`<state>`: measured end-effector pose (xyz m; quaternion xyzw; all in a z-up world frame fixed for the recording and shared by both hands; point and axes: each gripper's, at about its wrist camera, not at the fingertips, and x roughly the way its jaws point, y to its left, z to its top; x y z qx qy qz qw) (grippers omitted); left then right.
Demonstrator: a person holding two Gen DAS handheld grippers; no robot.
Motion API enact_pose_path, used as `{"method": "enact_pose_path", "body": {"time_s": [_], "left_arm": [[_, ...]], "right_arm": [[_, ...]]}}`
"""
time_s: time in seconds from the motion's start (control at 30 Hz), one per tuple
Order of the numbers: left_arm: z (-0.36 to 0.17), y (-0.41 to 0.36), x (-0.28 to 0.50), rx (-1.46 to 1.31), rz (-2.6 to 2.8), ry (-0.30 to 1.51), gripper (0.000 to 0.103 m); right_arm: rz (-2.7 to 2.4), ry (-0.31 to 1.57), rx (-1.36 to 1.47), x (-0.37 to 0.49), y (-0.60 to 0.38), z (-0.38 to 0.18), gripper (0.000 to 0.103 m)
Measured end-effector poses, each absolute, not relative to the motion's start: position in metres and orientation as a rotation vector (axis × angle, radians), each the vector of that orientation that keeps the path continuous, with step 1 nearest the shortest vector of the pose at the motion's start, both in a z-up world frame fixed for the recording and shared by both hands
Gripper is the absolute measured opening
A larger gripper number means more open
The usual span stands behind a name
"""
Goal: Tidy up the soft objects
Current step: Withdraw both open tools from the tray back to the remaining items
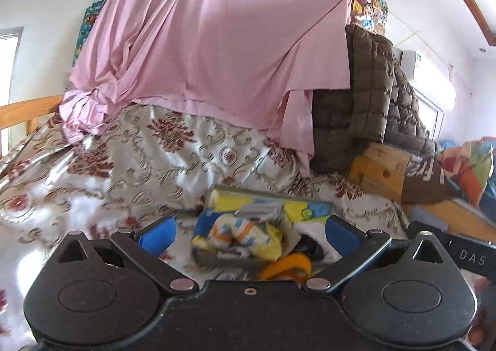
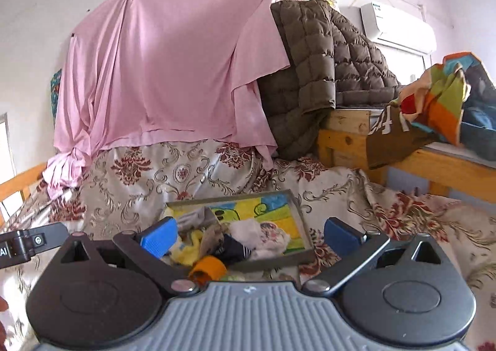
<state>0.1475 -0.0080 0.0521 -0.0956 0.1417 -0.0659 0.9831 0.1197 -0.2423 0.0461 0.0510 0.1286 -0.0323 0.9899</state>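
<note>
Both tools, left tool (image 1: 249, 231) and right tool (image 2: 249, 234), spread empty above one tray (image 2: 305, 234) of socks (image 2: 235, 248).

A bed (image 2: 217, 165) draped in a shiny floral cover (image 1: 139, 159) carries a shallow grey tray (image 2: 305, 238) heaped with small soft cloths (image 2: 248, 239), an orange piece (image 2: 208, 267) at its near edge, pink sheet (image 2: 173, 66) trailing onto the far side.
</note>
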Motion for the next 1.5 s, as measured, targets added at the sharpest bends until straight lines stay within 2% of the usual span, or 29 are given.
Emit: {"method": "enact_pose_path", "body": {"time_s": [0.43, 0.6, 0.87, 1.5], "left_arm": [[0.020, 0.026, 0.084, -0.124, -0.100, 0.405, 0.102], [0.003, 0.026, 0.075, -0.108, -0.068, 0.493, 0.102], [-0.014, 0.022, 0.073, -0.084, -0.031, 0.592, 0.102], [-0.020, 0.026, 0.082, -0.088, 0.091, 0.640, 0.102]], "right_arm": [[-0.026, 0.424, 0.113, 0.065, -0.218, 0.009, 0.103], [-0.015, 0.551, 0.162, 0.061, -0.217, -0.006, 0.103], [0.004, 0.637, 0.155, 0.070, -0.215, -0.018, 0.103], [0.168, 0.660, 0.128, 0.076, -0.195, -0.021, 0.103]]}}
